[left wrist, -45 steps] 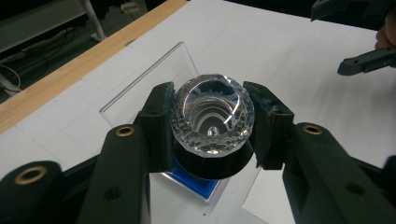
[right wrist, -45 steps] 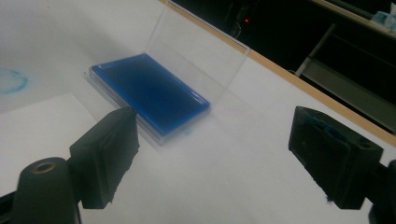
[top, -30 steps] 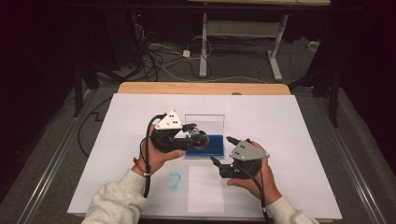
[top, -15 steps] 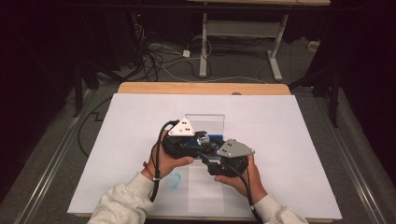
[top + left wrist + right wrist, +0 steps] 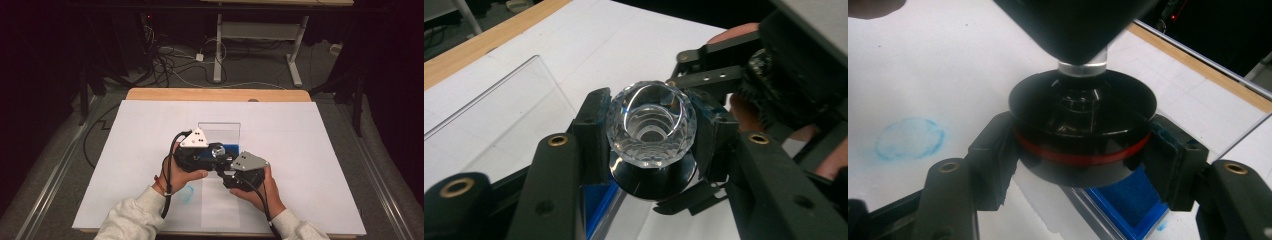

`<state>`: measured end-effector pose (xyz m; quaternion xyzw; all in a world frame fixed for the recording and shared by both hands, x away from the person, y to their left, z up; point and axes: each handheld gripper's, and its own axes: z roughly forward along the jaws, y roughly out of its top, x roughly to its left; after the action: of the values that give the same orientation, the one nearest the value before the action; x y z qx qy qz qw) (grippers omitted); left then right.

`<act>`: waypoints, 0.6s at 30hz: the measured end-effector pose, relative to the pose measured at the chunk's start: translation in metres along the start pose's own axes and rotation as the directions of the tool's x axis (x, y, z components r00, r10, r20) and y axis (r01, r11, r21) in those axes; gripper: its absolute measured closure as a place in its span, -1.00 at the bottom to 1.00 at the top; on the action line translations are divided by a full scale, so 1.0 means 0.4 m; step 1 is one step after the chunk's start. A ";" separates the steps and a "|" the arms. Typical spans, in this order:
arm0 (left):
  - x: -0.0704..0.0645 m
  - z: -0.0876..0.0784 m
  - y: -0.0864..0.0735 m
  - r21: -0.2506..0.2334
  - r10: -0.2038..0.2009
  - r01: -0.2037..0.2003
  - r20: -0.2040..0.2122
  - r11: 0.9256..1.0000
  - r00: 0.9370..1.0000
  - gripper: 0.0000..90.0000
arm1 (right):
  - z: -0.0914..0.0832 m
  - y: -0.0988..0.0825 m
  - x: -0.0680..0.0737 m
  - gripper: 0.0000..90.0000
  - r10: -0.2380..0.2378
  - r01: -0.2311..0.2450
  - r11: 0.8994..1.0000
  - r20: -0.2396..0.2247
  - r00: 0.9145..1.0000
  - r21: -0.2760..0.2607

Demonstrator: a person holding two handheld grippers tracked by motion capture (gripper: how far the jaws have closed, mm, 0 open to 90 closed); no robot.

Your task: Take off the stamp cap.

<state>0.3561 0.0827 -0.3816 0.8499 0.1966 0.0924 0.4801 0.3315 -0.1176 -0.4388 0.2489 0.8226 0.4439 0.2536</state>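
Your left tongs were clamped on the faceted crystal knob, and your right tongs had just been closing and gripped the black base under it by its red band. Both met above the white bench, near its front edge. The clear tray with its blue foam lay just behind and below. A faint blue smudge marked the sheet beside your left hand.

A white sheet covers the wooden table, marked by a smudged blue ring. Tangled cables lie on the floor beneath a grey desk frame.
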 end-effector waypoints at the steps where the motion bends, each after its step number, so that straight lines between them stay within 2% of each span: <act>1: -0.001 0.000 0.000 0.003 0.004 -0.004 0.000 1.000 1.000 0.21 | 0.001 -0.002 -0.002 -0.18 0.002 -0.002 1.000 -0.003 1.000 -0.004; 3: -0.001 -0.002 0.001 0.000 0.005 -0.005 0.004 1.000 1.000 0.21 | -0.002 -0.001 -0.002 -0.16 -0.019 0.019 1.000 -0.001 1.000 -0.007; 5: -0.001 -0.002 0.000 0.005 0.006 -0.006 0.009 1.000 1.000 0.21 | -0.003 0.000 -0.001 -0.16 -0.018 0.018 1.000 -0.002 1.000 -0.005; 7: -0.001 -0.002 -0.001 0.006 0.004 -0.004 0.013 1.000 1.000 0.21 | -0.004 0.001 0.004 -0.15 -0.040 0.040 0.999 0.006 0.999 0.010; 12: -0.003 -0.005 -0.001 0.006 0.006 -0.007 0.024 1.000 1.000 0.21 | -0.011 0.004 0.006 -0.14 -0.061 0.061 0.998 -0.002 0.998 0.018; 18: -0.008 -0.002 -0.001 0.034 0.015 -0.017 0.037 0.999 0.999 0.21 | -0.015 0.003 0.010 -0.14 -0.089 0.089 0.995 -0.008 0.996 0.046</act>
<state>0.3528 0.0823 -0.3813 0.8611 0.1826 0.0772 0.4682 0.3250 -0.1179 -0.4355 0.2166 0.8436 0.4138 0.2650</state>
